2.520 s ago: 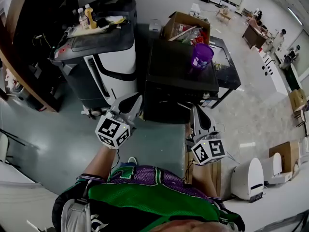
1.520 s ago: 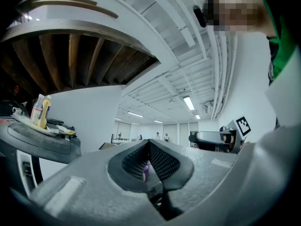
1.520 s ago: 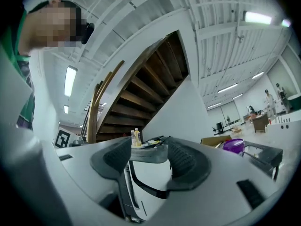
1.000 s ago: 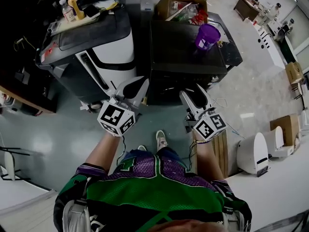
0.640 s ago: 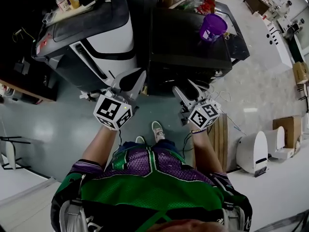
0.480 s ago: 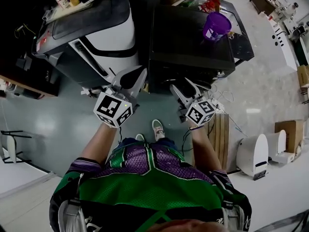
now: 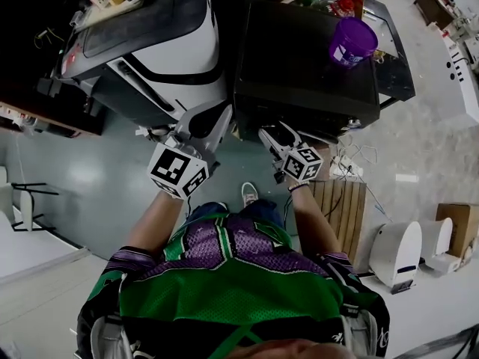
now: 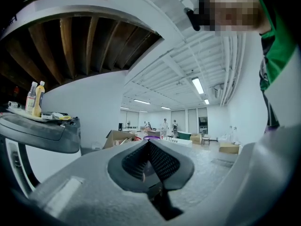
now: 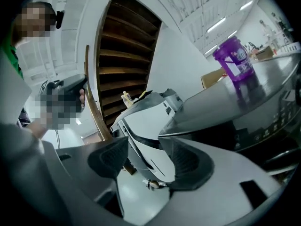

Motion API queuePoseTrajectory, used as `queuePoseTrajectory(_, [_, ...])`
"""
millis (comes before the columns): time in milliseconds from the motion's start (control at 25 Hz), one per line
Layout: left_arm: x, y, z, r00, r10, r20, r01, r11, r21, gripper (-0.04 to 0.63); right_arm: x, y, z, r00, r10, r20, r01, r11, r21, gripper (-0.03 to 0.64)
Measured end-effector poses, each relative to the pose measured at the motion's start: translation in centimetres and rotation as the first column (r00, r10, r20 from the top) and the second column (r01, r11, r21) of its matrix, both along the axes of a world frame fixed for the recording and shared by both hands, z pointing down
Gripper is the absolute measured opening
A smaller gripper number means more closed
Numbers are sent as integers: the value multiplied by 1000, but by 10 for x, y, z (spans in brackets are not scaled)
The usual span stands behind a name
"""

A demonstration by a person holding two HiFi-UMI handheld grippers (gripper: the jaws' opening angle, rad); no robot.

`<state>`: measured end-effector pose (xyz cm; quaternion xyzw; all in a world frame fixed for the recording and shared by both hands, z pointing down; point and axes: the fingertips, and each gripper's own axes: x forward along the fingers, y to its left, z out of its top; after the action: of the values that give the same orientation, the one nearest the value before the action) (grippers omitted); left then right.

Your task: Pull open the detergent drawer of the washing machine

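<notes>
Grey floor (image 7: 90, 178) carries black washing machine (image 7: 299, 66) (purple cup (image 7: 352, 42) on top), wooden pallet (image 7: 340, 208) beside.

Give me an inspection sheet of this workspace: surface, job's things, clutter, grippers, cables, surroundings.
Surface: grey glossy floor.
Job's things: black washing machine; its detergent drawer cannot be made out.
Clutter: purple cup on the machine's top; bottles on the white appliance.
Grippers: left gripper shut, empty; right gripper open, nothing between its jaws.
Cables: loose wires on the floor beside the machine.
Surroundings: wooden pallet, cardboard box.
</notes>
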<state>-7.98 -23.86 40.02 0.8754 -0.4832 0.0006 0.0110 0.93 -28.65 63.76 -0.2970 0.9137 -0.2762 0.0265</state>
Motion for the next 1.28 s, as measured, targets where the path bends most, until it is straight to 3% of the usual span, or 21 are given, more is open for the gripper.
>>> queuePoseTrajectory(360, [6,-17,13,999,-19,46,21,999,-25,17,-10,-33,69,996,-3,90,15,991,-131,270])
queuePoseTrajectory(760, [-15,-22,21,996,-27,87,31,998,-46,17,-31,-70,138,992,32,119,1,964,-267,293])
queuePoseTrajectory(1280, [-55,-8,48,990,-57,129,66,995,-69,17,-44,-99,142,943,106,317,-12,959,-285,302])
